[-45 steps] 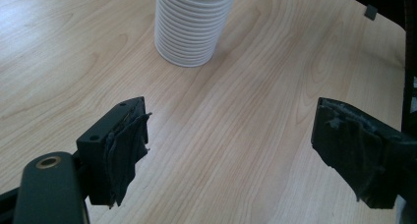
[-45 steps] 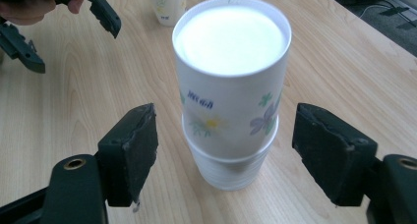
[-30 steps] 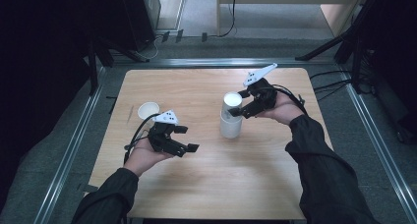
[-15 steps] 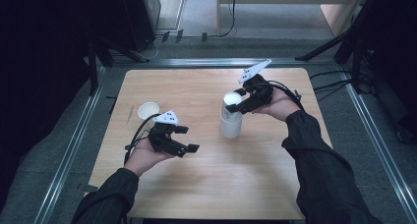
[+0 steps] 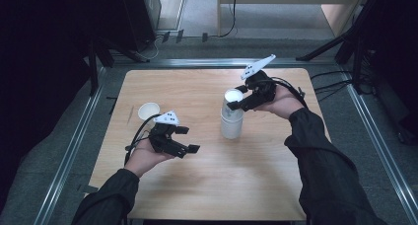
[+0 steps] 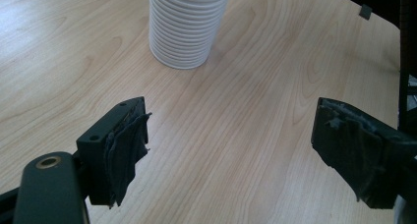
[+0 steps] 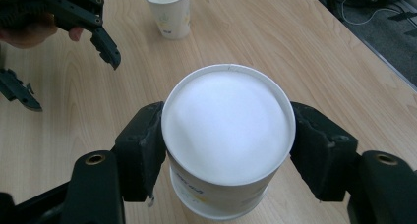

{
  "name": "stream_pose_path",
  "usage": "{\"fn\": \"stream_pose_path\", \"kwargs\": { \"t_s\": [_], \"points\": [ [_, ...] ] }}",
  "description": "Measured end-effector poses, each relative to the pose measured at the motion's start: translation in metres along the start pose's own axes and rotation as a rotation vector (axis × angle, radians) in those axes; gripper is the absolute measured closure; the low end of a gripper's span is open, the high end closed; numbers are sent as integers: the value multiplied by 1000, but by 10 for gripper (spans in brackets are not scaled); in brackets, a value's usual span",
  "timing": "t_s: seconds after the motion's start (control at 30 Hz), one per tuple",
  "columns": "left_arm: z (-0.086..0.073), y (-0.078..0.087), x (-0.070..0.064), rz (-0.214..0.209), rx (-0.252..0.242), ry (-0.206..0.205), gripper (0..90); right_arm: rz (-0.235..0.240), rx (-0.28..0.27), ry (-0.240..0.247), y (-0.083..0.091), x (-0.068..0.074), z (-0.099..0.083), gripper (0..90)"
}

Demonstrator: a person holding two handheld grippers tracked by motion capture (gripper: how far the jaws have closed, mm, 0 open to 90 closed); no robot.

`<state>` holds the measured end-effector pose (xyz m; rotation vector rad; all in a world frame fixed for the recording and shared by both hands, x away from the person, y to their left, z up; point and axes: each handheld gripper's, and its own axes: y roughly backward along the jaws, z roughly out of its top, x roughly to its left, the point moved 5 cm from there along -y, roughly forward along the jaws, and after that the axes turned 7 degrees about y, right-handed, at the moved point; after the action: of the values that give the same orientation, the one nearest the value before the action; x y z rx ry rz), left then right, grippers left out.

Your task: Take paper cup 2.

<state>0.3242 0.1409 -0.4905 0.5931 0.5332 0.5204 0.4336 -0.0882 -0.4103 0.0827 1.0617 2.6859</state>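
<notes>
Wooden table point(image 5: 207, 185), mid-right: stack of white paper cups point(image 5: 231, 121), top cup point(image 7: 228, 130) clamped at rim between jaws of right gripper point(image 5: 240, 102). Left gripper point(image 5: 188, 139) front-left, jaws wide apart, empty. Single cup point(image 5: 148, 110) far left.

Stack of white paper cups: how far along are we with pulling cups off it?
Done: one single white paper cup stands alone near the table's left edge. In hand: the right claw is clamped on the top cup of the ribbed white paper cup stack, partly raised. Left: carry it clear and set it down; the left claw waits open, empty.
</notes>
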Motion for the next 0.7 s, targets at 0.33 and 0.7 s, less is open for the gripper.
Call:
{"fn": "stream_pose_path", "kwargs": {
  "t_s": [0.33,0.7],
  "points": [
    [0,-1,-1,-1,-1,-5,142,-2,0,22,17,4,17,344],
    [1,0,0,-7,-18,-3,141,-19,-11,42,40,5,37,347]
  ]
}}
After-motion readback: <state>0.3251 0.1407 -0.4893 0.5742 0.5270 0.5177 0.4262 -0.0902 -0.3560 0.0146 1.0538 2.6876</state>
